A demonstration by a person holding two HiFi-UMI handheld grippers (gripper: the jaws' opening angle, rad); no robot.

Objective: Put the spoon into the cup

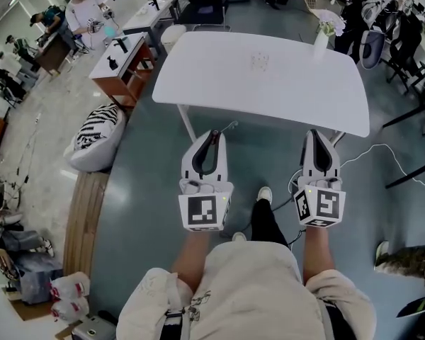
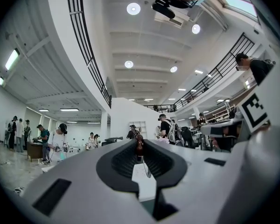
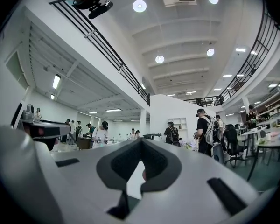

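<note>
Spoon [image 2: 140, 148] pinched between left gripper [image 1: 214, 133] tips, table [image 1: 269, 91] ahead

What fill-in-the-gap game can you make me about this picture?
1. The table in front of the person is ___ in colour.
2. The spoon is pinched in the fingers of the ___ gripper.
3. In the head view, the flower vase stands near the table's far ___ corner.
4. The cup stands on top of the ___.

Missing words: white, left, right, table.
</note>
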